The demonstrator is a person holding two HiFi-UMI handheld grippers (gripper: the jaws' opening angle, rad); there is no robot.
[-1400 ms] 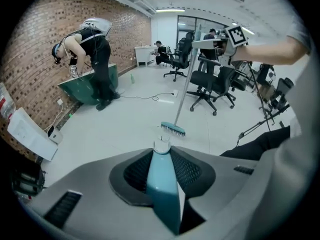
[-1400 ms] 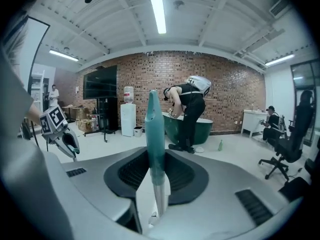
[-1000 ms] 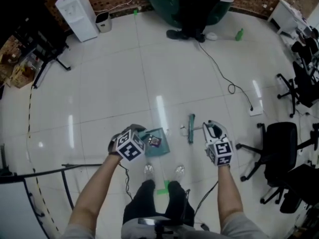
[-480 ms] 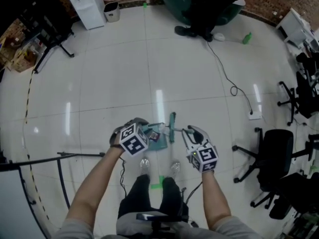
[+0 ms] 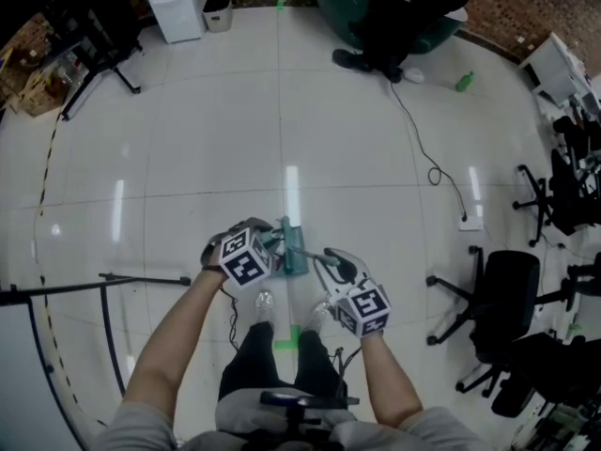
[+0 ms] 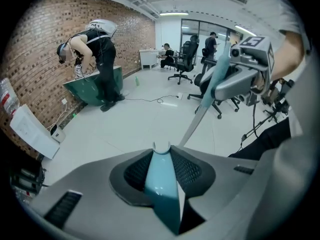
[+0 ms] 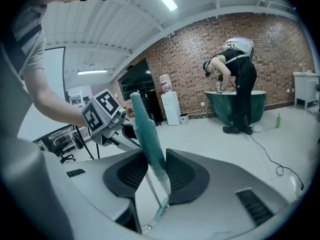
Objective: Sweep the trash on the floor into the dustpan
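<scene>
My left gripper (image 5: 272,243) is shut on the pale teal dustpan handle (image 6: 161,176), which fills the gap between its jaws. The dustpan's pan (image 5: 299,265) lies on the floor just ahead of my feet, mostly hidden by the gripper. My right gripper (image 5: 324,256) is shut on the teal broom handle (image 7: 146,134). Its jaws have just eased open slightly, with the handle still between them. The broom head (image 5: 286,235) stands at the dustpan, close beside the left gripper. Any trash on the pan is too small to make out.
A person bends over a green tub (image 5: 394,7) at the far wall. A black cable (image 5: 427,158) runs across the tiles, and a green bottle (image 5: 462,83) stands nearby. Office chairs (image 5: 498,299) crowd the right. A black stand (image 5: 141,280) lies at the left. My shoes (image 5: 266,301) are just behind the dustpan.
My right gripper has carried the broom leftward across the floor, up against the dustpan and the left gripper. The left gripper has stayed almost in place on the dustpan handle.
</scene>
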